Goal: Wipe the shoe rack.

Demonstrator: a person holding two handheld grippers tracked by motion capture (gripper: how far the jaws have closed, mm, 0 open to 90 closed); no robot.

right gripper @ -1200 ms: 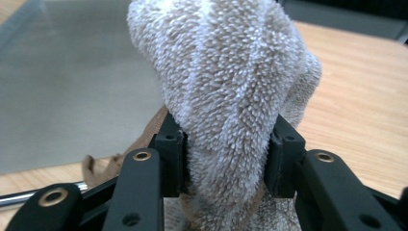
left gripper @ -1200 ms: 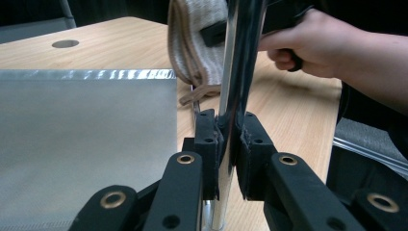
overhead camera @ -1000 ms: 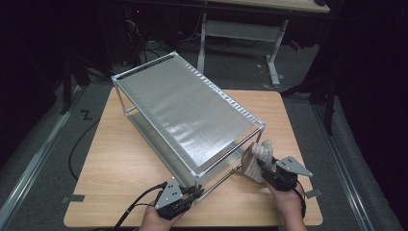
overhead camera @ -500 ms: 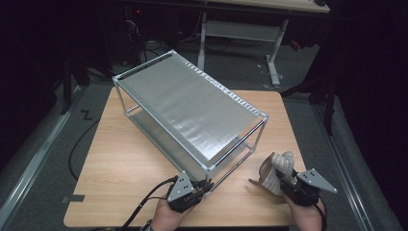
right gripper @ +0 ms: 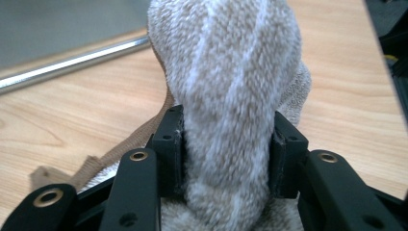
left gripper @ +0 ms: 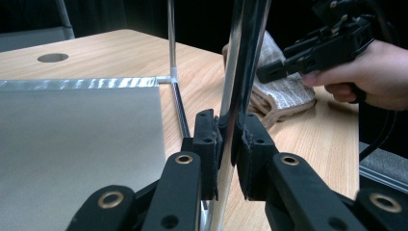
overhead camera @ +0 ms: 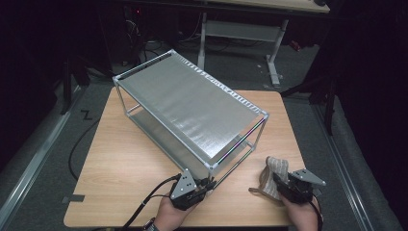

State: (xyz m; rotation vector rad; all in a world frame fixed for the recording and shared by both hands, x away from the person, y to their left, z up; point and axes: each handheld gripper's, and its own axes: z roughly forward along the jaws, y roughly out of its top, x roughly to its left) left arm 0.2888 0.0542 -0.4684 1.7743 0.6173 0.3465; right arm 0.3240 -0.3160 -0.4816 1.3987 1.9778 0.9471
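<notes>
Now | left gripper (overhead camera: 208, 184): clamped on near corner post (left gripper: 243, 72) of metal rack (overhead camera: 192, 103) | right gripper (overhead camera: 279, 185): clenched around grey cloth (overhead camera: 275, 174), held at table's (overhead camera: 125, 159) near right edge, just beside rack.

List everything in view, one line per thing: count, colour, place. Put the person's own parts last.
shelf rack: one, silver-grey metal, two-tiered, set at an angle across the middle of the table.
rack post: one, shiny chrome, the rack's near corner upright, between the left gripper's jaws.
cloth: one, beige and white knit with a tan strap, at the table's near right, beside the rack.
table: one, light wood, under everything.
desk frame: one, pale grey, on the floor behind the table.
left gripper: one, black, near edge, shut on the rack post.
right gripper: one, black, near right, shut on the cloth.
hands: two, at the bottom edge.
</notes>
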